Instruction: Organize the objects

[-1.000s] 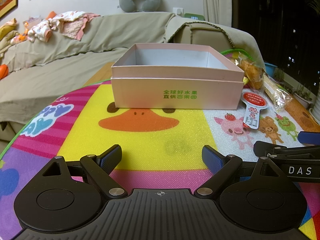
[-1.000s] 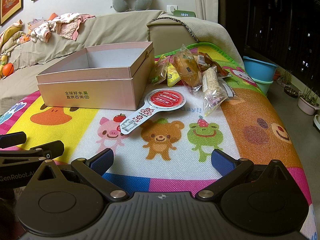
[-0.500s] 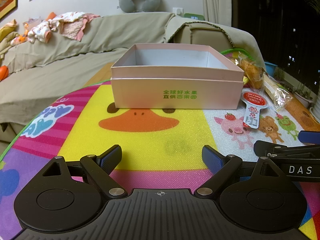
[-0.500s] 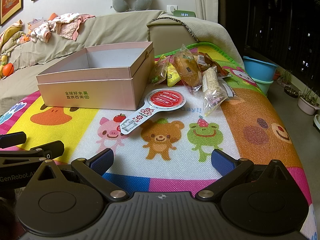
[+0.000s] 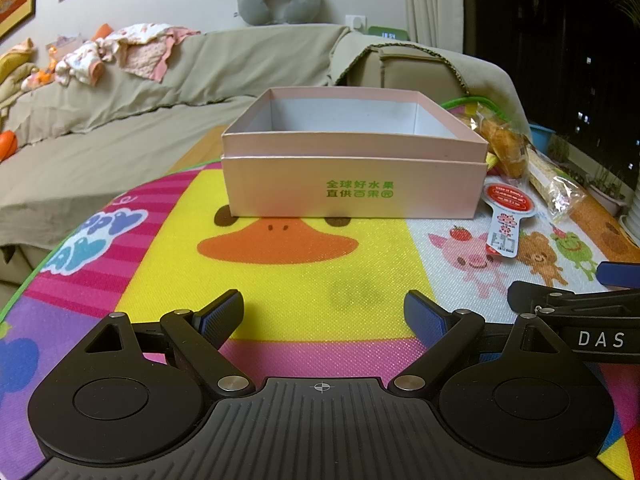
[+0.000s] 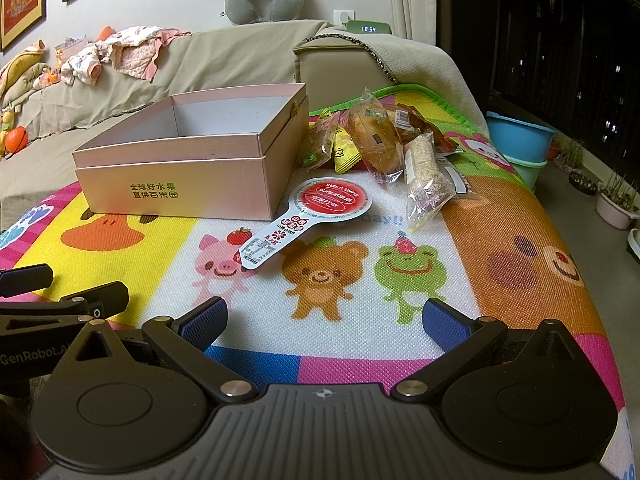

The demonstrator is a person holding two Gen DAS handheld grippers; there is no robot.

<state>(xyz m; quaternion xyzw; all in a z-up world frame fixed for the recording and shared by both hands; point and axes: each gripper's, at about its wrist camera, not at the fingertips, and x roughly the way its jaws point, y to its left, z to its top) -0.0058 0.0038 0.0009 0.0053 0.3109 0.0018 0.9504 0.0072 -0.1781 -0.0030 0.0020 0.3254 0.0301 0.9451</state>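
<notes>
An open, empty pink box stands on the cartoon play mat, straight ahead of my left gripper, which is open and empty near the mat's front. In the right wrist view the box is at the left. A red-and-white paddle-shaped packet lies beside it, and a pile of wrapped snacks with a grain bar packet lies behind. My right gripper is open and empty over the mat's front.
A covered sofa with clothes runs behind the mat. Blue and green basins and plant pots stand on the floor at the right. The left gripper's side shows at the right wrist view's left edge.
</notes>
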